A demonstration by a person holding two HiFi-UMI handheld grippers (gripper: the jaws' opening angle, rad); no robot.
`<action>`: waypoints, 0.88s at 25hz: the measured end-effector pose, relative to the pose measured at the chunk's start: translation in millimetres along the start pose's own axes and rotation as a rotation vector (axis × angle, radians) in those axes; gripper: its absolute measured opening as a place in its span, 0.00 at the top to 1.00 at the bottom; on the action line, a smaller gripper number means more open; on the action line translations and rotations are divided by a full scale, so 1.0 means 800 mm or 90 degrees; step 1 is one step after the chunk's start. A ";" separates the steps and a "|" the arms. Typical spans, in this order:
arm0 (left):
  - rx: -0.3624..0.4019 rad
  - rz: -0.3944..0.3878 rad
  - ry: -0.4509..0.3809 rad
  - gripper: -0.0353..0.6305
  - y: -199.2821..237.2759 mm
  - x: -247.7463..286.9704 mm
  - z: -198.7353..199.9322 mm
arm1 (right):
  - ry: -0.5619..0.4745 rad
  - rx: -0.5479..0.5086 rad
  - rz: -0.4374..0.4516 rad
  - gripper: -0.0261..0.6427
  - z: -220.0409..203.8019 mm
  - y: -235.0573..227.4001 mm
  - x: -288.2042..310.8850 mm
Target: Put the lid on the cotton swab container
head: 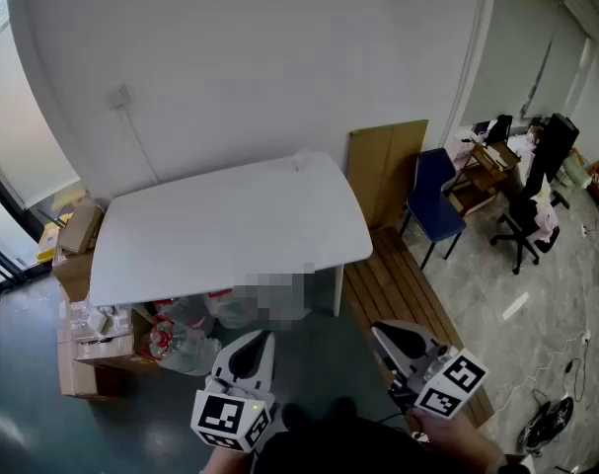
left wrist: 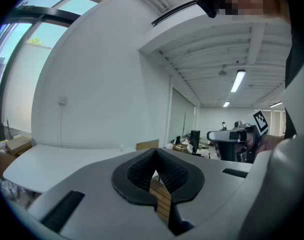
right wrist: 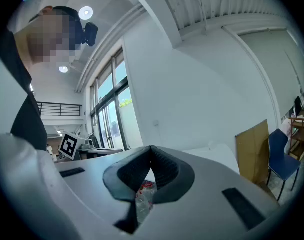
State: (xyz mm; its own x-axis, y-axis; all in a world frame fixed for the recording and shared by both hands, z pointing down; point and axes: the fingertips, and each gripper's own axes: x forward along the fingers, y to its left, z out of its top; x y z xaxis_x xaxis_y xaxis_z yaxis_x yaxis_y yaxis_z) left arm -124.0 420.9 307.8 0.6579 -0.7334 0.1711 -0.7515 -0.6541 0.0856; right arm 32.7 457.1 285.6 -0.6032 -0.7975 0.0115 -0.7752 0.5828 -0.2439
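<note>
White tabletop (head: 230,225) ahead carries only a tiny pale speck (head: 301,156) at its far edge, no container or lid that can be made out, so with your left gripper (head: 262,338) and right gripper (head: 381,332) held low, fingers pressed together on nothing, step closer and locate both first.

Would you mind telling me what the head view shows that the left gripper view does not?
Only the head view shows the blue chair and the marker cube on the left gripper. Only the left gripper view shows the lit ceiling lamp and, close up, that gripper's jaws shut on nothing. Both show the white table and the right gripper.
</note>
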 end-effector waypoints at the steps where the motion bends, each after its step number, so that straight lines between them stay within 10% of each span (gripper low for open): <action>1: 0.001 -0.002 0.001 0.93 -0.001 0.000 0.000 | 0.000 0.000 0.000 0.94 0.001 0.000 -0.001; 22: 0.011 -0.018 -0.004 0.93 0.045 -0.043 0.003 | 0.016 0.023 0.028 0.94 -0.021 0.055 0.059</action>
State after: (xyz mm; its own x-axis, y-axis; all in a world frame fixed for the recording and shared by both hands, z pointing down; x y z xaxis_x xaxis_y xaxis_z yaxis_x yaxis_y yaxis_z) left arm -174.0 422.2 302.9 0.6789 -0.7161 0.1622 -0.7321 -0.6772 0.0739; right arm -33.4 447.6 292.0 -0.6419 -0.7664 0.0245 -0.7404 0.6113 -0.2794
